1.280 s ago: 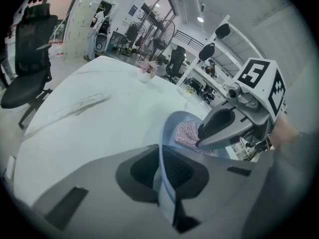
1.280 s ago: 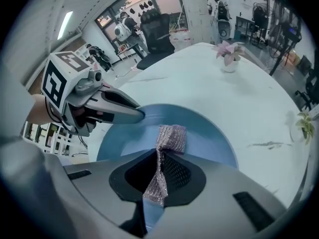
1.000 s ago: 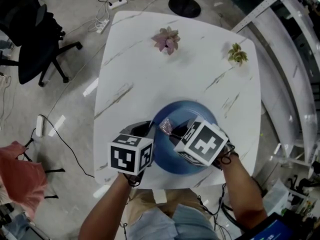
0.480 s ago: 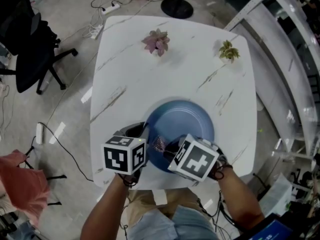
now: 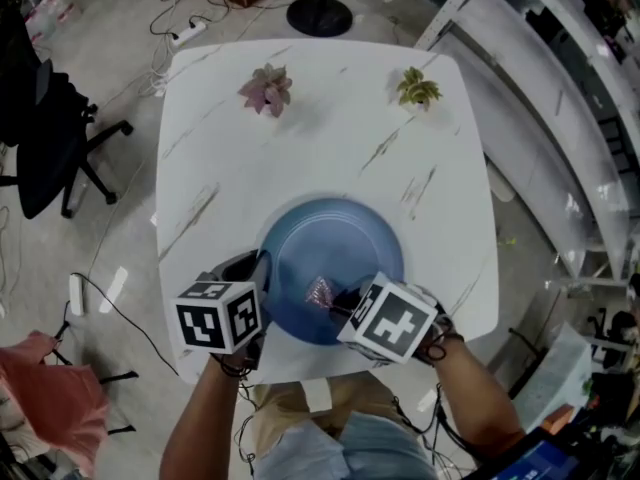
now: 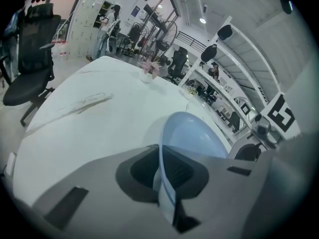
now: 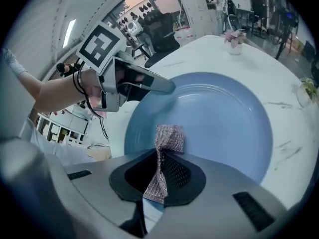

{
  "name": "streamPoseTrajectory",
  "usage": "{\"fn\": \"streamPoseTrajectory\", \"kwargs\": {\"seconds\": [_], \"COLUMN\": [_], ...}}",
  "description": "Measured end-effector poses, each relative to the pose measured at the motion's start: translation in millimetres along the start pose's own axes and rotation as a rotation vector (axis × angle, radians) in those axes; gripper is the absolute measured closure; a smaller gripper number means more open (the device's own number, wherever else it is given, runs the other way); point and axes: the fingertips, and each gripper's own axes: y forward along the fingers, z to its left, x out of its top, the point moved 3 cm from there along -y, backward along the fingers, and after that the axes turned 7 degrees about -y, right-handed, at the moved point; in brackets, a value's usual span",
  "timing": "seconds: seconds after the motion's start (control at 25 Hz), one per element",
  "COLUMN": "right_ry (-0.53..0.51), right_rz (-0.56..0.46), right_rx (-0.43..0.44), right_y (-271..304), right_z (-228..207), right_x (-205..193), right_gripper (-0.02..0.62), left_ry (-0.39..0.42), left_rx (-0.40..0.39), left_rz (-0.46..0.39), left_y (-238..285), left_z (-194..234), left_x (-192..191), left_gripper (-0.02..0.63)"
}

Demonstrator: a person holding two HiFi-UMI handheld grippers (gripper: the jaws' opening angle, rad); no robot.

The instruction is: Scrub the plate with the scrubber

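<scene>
Two grips are on at once, both at the near side of the blue plate (image 5: 340, 233). Nearest the person, the right gripper (image 7: 160, 183) has its fingers pressed fully together on a pinkish mesh scrubber (image 7: 168, 138), pinching it at its middle so the free end fans out onto the near part of the plate's floor. That scrubber looks light, soft and floppy. Held by a bunched fold it should bend under pressure, so a grip close to the working end would give better push. At the plate's near-left rim, the left gripper (image 5: 258, 268) has its fingers narrowed onto the rim itself, one on each face of the edge, steadying it. The plate looks stiff, smooth, likely slippery and breakable, so the rim is the sensible place to hold. A firm pinch matters there, because scrubbing will tend to slide the plate over the white marbled surface (image 5: 300, 148). Beyond the plate's far rim, well apart, stand a pink succulent (image 5: 266, 88) and a green succulent (image 5: 418, 88)
</scene>
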Motion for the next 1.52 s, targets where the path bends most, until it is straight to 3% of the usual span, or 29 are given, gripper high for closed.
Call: {"fn": "streamPoseTrajectory", "kwargs": {"seconds": [0.28,0.8,1.16,1.52], "right_ry": [0.086,0.133,0.083,-0.016], "right_rz": [-0.016,-0.014,0.029,0.034], "right_rx": [-0.059,-0.152,-0.159,-0.113], "right_y": [-15.7,-33.6,-32.0,-16.3], "right_z": [-23.7,-73.6,-91.3,-76.4], "right_x": [-15.9,-17.6,6.7,45.3], "right_gripper": [0.546,0.546,0.546,0.546], "left_ry": [0.007,0.012,0.005,-0.003], "left_rx": [0.0,-0.009,-0.013,-0.012], "left_rz": [0.005,0.005,0.008,0.007], "left_y": [-0.1,1.0,1.1,1.2], "left_z": [-0.7,-2.4,-4.0,-4.3], "left_x": [0.8,0.4,-0.1,-0.8], "left_gripper": [0.591,0.591,0.589,0.589]}}
